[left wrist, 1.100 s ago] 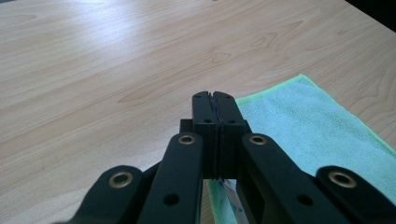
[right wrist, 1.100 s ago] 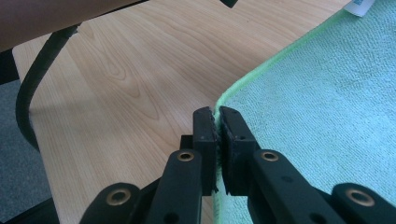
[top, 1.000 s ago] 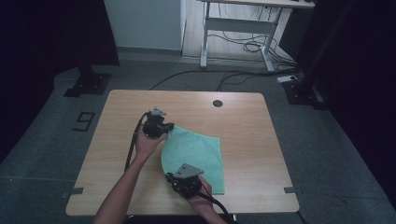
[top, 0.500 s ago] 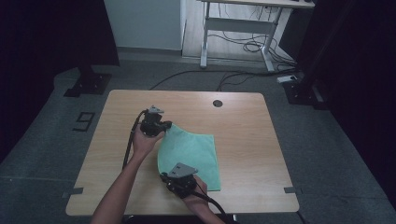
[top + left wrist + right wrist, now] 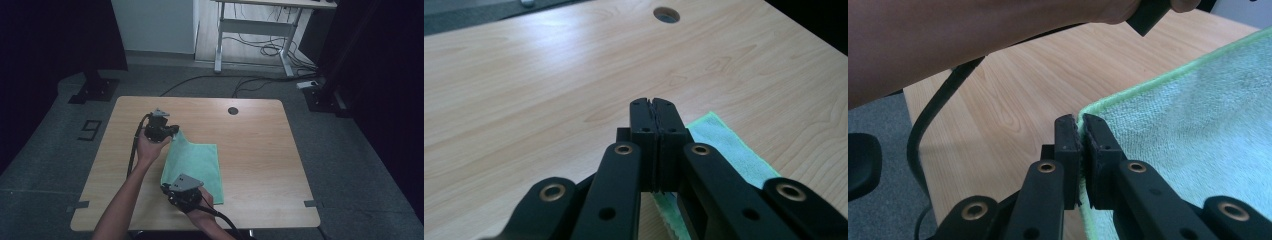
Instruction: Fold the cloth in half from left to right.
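Cloth (image 5: 196, 165), pale green, lies flat on the wooden table (image 5: 260, 150), stretched between the two tongs. Left gripper (image 5: 172, 133) is clenched on the far corner, fabric trailing out beneath its jaws. Right gripper (image 5: 169, 190) pinches the near corner's edge, the rest spreading away to its right.

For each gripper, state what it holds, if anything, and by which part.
Both hold the green cloth: the left gripper is shut on its far left corner, the right gripper on its near left corner.
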Motion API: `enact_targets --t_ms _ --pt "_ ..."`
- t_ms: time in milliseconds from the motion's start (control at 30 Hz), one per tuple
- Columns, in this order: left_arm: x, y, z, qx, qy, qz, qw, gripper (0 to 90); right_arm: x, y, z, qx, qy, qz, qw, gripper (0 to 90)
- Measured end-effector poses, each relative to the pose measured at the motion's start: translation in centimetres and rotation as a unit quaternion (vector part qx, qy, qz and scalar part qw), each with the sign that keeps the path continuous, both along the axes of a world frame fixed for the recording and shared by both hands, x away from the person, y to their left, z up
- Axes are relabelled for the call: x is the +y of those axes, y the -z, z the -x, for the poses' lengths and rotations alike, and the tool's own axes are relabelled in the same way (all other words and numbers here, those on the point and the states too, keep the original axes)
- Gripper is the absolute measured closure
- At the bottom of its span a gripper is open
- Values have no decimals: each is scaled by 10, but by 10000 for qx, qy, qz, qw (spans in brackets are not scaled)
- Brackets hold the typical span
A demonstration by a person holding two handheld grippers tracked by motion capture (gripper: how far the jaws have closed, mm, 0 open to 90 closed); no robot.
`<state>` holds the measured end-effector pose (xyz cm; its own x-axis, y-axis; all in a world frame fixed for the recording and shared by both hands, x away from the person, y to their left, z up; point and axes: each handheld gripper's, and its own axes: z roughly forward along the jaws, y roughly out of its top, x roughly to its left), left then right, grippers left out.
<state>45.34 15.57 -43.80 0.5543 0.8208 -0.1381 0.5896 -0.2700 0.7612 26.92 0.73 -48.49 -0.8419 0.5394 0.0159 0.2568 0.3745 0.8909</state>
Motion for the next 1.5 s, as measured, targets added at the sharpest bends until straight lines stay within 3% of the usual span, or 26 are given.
enact_targets --t_ms 367,533,733,833,1033,1500 --pt "-10 5 -3 55 7 -35 10000 890 -15 7 -1 146 108 -90 9998 851" --pt "-1 -4 -3 -20 -88 31 10000 890 -9 5 -5 123 34 -81 9999 851" --pt "15 -23 -3 -159 -194 46 9997 890 10 -8 -9 -13 -80 -146 9999 851" --pt "16 -25 -2 -177 -204 51 9996 890 13 -12 -8 -57 -88 -215 9997 851" --pt "8 -17 0 -121 -128 27 9998 888 11 -11 -4 -57 -65 -168 9998 851" --pt "-22 10 -11 170 -17 -68 9998 888 -21 3 -2 233 130 -263 9993 850"
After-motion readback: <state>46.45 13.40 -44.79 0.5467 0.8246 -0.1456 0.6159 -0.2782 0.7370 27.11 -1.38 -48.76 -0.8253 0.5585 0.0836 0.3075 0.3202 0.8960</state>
